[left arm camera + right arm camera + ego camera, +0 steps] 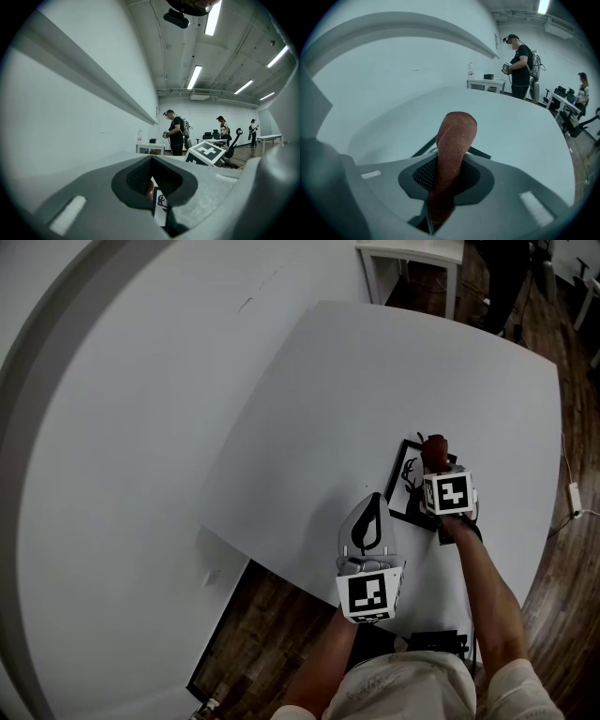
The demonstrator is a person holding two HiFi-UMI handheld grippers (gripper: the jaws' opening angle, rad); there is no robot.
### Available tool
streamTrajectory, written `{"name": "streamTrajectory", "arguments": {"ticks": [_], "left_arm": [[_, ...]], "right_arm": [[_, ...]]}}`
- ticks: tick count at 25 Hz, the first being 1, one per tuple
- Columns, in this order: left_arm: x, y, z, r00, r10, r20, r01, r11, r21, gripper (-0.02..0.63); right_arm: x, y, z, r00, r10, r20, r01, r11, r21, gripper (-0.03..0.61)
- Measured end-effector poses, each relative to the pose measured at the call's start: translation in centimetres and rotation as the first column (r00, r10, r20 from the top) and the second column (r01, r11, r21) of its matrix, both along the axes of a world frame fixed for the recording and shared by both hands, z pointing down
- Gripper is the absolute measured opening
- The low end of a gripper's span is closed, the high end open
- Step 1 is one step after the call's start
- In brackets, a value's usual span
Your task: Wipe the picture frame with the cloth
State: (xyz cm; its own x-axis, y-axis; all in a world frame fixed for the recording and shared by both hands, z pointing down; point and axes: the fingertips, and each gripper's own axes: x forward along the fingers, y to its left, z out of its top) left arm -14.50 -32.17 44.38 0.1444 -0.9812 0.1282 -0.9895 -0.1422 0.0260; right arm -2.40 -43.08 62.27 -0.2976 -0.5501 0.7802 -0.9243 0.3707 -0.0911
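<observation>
The right tool (443, 187) is clamped on a roll of red cloth (454, 136) over the picture frame (405, 486), which lies flat at the lower right of the worktop (375, 381). The left tool (371, 519) looks closed and empty beside it. Nothing pins the frame, so I reckon a hard wipe could slide it, or the jaws could scrape it.

Much of the picture frame (406, 486) — hidden beneath the right gripper (434, 463).

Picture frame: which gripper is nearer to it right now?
Right. The right gripper, jaws shut on the cloth, is over the picture frame. The left gripper is just off its left edge, nearer the person.
</observation>
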Motion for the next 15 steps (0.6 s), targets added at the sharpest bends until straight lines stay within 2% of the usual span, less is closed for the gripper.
{"name": "streamTrajectory", "arguments": {"ticks": [3, 7, 11, 15], "left_arm": [[-0.6, 0.0, -0.2, 1.0, -0.02, -0.006, 0.02, 0.999, 0.049, 0.0], [-1.2, 0.4, -0.3, 1.0, -0.029, 0.002, 0.029, 0.999, 0.031, 0.0], [-2.3, 0.4, -0.1, 0.999, -0.038, 0.006, 0.038, 0.999, 0.014, 0.0], [-2.4, 0.7, -0.1, 0.999, -0.045, 0.002, 0.044, 0.999, 0.016, 0.0]], "right_arm": [[-4.4, 1.1, -0.3, 0.996, -0.051, 0.066, 0.052, 0.999, -0.01, 0.098], [-8.5, 1.9, 1.0, 0.99, -0.113, 0.078, 0.116, 0.993, -0.026, 0.098], [-9.5, 2.6, 2.8, 0.992, -0.118, 0.042, 0.121, 0.99, -0.074, 0.098], [-7.8, 2.8, 3.0, 0.994, -0.104, 0.039, 0.106, 0.992, -0.068, 0.1]]}}
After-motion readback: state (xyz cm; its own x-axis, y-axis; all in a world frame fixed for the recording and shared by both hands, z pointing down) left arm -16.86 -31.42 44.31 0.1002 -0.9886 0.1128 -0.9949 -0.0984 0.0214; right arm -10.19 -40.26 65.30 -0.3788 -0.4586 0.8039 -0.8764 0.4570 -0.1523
